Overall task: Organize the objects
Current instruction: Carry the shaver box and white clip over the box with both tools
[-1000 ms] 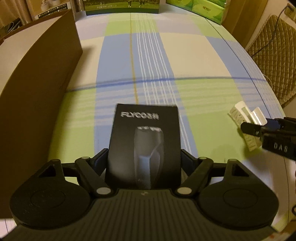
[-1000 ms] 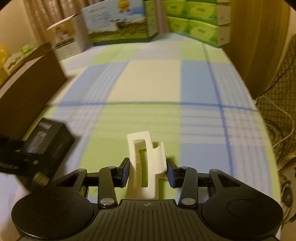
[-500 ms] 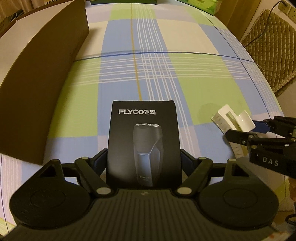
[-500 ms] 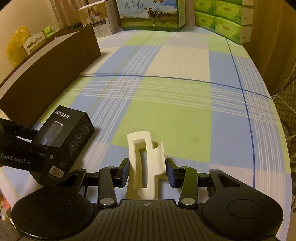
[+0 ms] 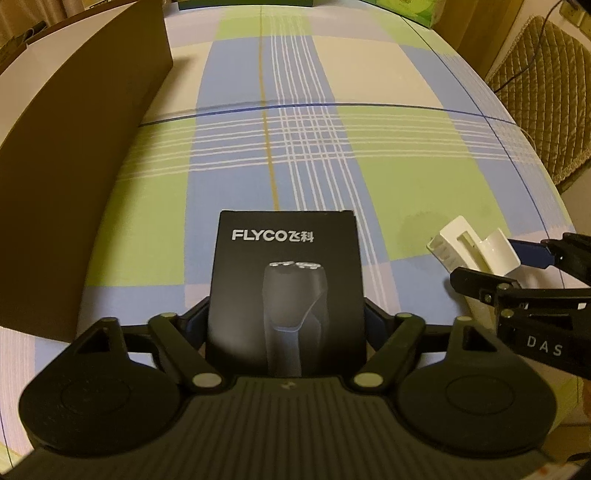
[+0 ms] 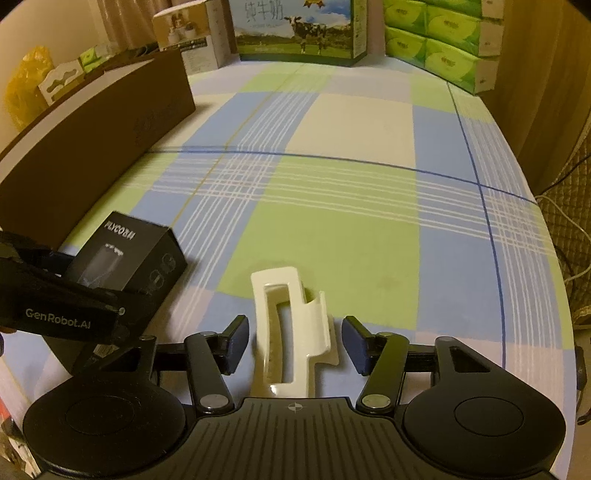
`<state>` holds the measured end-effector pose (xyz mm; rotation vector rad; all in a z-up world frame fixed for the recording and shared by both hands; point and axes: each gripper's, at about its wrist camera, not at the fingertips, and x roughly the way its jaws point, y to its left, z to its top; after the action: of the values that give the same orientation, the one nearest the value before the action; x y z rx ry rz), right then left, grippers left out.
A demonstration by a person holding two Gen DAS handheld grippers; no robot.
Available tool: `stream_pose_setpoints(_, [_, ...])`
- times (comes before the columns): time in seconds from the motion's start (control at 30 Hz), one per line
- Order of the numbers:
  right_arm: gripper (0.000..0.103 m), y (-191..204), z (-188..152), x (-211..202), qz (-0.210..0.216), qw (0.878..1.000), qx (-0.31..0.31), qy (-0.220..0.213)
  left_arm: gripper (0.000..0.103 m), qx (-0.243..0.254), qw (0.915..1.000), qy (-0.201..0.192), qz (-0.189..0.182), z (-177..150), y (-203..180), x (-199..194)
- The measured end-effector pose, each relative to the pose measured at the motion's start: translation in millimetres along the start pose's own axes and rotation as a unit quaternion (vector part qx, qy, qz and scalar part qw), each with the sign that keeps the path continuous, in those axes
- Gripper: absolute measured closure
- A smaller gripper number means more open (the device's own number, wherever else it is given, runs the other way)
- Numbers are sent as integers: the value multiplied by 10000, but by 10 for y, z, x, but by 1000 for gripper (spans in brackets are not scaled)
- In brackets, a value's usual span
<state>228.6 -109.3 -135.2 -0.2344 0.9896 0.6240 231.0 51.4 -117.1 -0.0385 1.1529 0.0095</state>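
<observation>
- Wide open stretch of checked tablecloth (image 6: pixel 347 236) through the middle and toward the far edge, nothing standing on it.
- Along the left edge, blocked by a long brown cardboard box (image 6: pixel 92 147), tall wall facing inward.
- Far edge lined with a milk carton box (image 6: pixel 299 29), a smaller box (image 6: pixel 192 40) and stacked green tissue packs (image 6: pixel 443 48).
- Near edge crowded: black shaver box (image 5: pixel 284 291) just beside the white plastic holder (image 6: pixel 291 332), narrow gap between.
- Right edge clear on the cloth; quilted chair (image 5: pixel 543 96) beyond it.
</observation>
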Motion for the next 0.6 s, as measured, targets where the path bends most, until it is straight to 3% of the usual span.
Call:
stream_pose_setpoints(0.13, [62,40,-24,16,-95,9999,-110,35,27,0,10000,-39,14,-11,-2,2])
stream_pose_setpoints(0.6, [65,28,-7,-5,-51,10000,-22,33,27,-2,10000,-41,-28,-39,13,-34])
